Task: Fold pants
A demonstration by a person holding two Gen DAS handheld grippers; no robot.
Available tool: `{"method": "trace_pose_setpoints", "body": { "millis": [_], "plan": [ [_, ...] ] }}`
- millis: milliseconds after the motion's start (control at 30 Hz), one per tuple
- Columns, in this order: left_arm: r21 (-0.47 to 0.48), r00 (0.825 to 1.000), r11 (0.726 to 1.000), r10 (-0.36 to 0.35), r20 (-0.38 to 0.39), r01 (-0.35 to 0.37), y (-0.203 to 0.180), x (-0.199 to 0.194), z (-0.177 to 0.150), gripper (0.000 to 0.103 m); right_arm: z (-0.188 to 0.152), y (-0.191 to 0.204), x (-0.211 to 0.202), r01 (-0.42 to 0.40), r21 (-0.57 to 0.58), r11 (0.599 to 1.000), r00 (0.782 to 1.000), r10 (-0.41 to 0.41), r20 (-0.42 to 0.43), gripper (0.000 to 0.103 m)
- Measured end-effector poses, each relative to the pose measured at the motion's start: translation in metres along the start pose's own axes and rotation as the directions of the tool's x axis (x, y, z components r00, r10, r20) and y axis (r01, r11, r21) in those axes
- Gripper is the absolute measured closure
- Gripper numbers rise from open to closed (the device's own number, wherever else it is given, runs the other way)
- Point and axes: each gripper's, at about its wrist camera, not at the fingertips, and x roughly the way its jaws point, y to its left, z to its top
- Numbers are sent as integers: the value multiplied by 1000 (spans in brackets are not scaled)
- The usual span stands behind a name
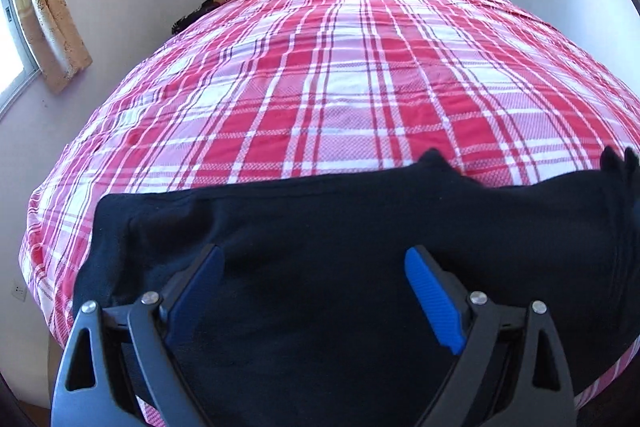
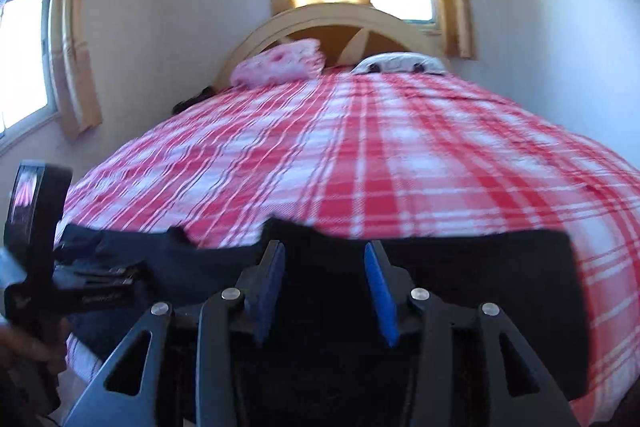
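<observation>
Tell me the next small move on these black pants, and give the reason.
Probably lower both tongs to the pants' near edge and pinch it for a fold away over the plaid bedspread. The left tongs and right tongs stand open above the dark cloth, gripping nothing, and the pants lie spread in a band across the foot of the bed with a bumpy far edge.

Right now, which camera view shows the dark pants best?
The left wrist view: the dark pants lie sharp and wide across the near edge of the plaid bed. The right wrist view is blurred and shows the dark pants mostly behind the right gripper.
</observation>
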Motion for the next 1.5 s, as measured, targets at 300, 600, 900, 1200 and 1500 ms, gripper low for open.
{"method": "trace_pose_setpoints", "body": {
  "millis": [300, 600, 900, 1200, 1500],
  "plan": [
    [-13, 1000, 1000, -28, -3, 28, 7, 6, -1, 5, -35, 54, 30, 120, -259, 958, 990, -136, -45, 41],
    [-57, 996, 995, 86, 2, -85, 62, 5, -8, 5, -33, 53, 30, 138, -215, 967, 987, -151, -47, 37],
    [-293, 971, 927, 208, -122, -235, 153, 17, -31, 5, -29, 54, 33, 144, -194, 970, 986, -158, -60, 34],
    [-318, 970, 918, 203, -136, -237, 148, 17, -36, 5, -23, 52, 34, 131, -175, 976, 983, -151, -102, 33],
    [-388, 978, 900, 153, -145, -199, 160, 17, -40, 0, -20, 53, 35, 134, -179, 975, 981, -156, -116, 32]
  ]
}}
